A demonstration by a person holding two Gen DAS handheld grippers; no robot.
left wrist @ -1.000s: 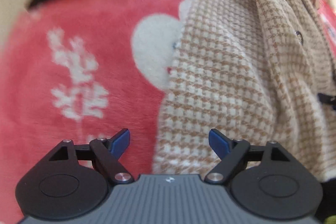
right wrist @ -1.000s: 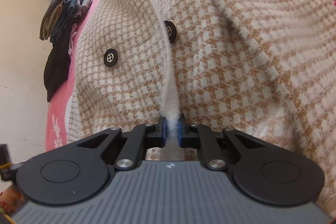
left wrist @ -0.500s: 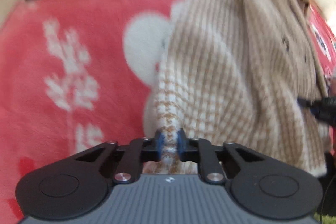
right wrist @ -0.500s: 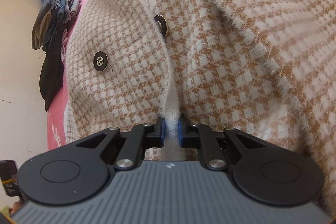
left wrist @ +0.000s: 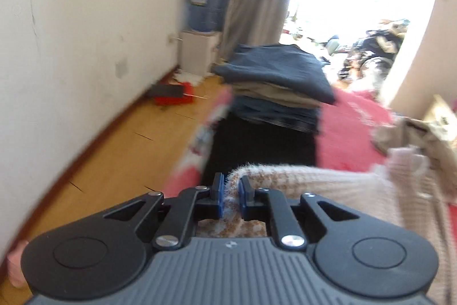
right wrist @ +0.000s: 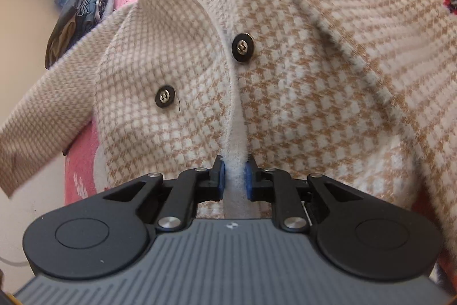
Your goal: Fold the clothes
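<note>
A cream and tan houndstooth cardigan (right wrist: 314, 90) with dark round buttons (right wrist: 242, 47) lies on a red fleece blanket (right wrist: 82, 162). My right gripper (right wrist: 234, 176) holds its fuzzy cream front edge near the hem; the jaws are opening slightly, but the pads still touch the cloth. My left gripper (left wrist: 230, 192) is shut on a fold of the cardigan (left wrist: 328, 182), lifted above the blanket (left wrist: 348, 127). In the right wrist view one sleeve (right wrist: 42, 110) stretches out to the left, raised off the bed.
A stack of folded dark and tan clothes (left wrist: 280, 82) sits at the bed's far end, on a black garment (left wrist: 257, 139). Left of the bed are wooden floor (left wrist: 128, 150), a white wall and a blue water bottle (left wrist: 205, 6) on a dispenser. A bright window lies beyond.
My left gripper closed on the cardigan's edge, then swung up and away with it, now facing the room. My right gripper stayed put on the front edge. The sleeve rose at left.
</note>
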